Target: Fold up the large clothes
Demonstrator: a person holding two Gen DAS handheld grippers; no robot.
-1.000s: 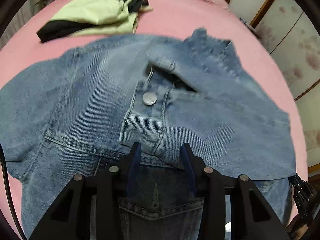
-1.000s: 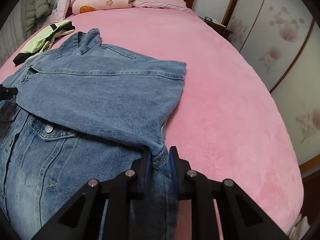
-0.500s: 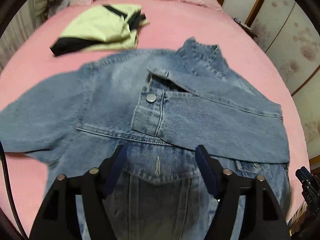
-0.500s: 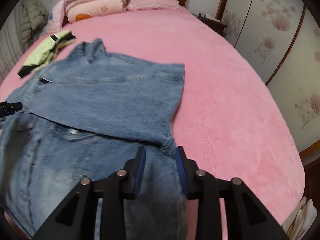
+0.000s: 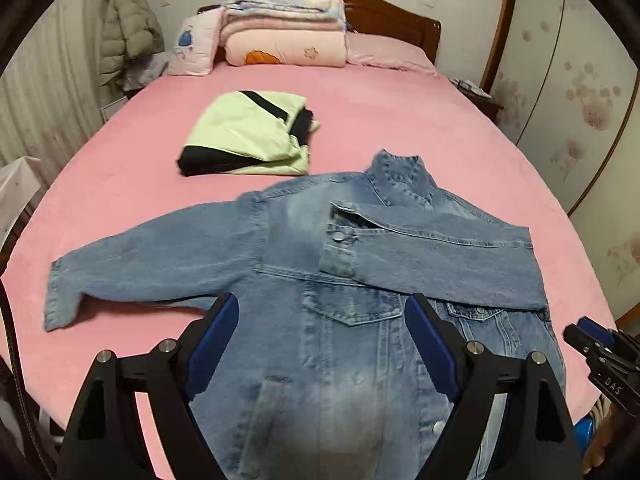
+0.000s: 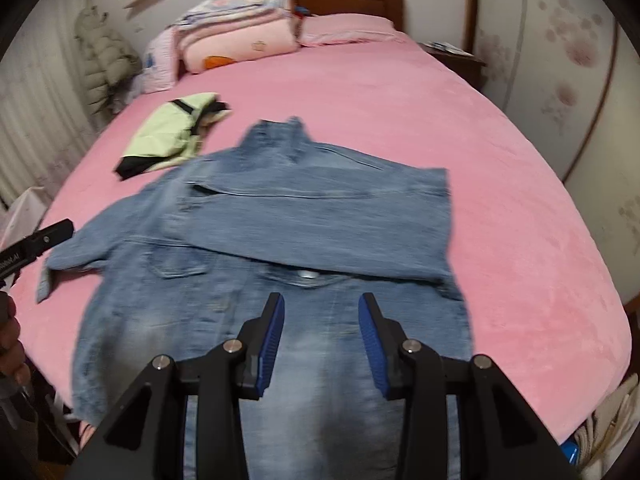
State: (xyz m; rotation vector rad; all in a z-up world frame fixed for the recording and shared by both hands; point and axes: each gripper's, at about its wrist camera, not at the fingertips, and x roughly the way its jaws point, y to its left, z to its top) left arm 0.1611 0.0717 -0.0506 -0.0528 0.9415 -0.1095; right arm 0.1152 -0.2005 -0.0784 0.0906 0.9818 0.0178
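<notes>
A: Start at the left. What lies on the bed?

B: A denim jacket (image 5: 360,280) lies front-up on the pink bedspread (image 5: 400,120), near the foot. Its one sleeve (image 5: 140,256) stretches flat out toward the left edge, cuff at the far end. The other sleeve (image 5: 440,252) is folded across the chest, its buttoned cuff resting about mid-chest, just above a flap pocket (image 5: 352,308).

A: And the left gripper (image 5: 320,348)?

B: Released. Its jaws are opening wide above the lower front of the jacket, blue pads (image 5: 212,344) apart, no cloth between them.

A: Beyond the jacket?

B: A folded light-green and black garment (image 5: 248,136) sits farther up the bed, apart from the collar (image 5: 400,176). At the headboard (image 5: 392,28) there is a stack of folded quilts (image 5: 284,32) with a pink pillow (image 5: 384,52) beside it. A puffer coat (image 5: 128,28) hangs on the left wall.

A: Now the right side.

B: The right gripper (image 6: 322,332) hovers over the jacket's lower front, jaws opening a little, holding nothing. That view is blurred, so I cannot say how near the cloth it is. The folded sleeve's shoulder edge ends squarely at the jacket's right side, with bare bedspread past it. The left gripper's tip pokes in at that view's left edge.
</notes>
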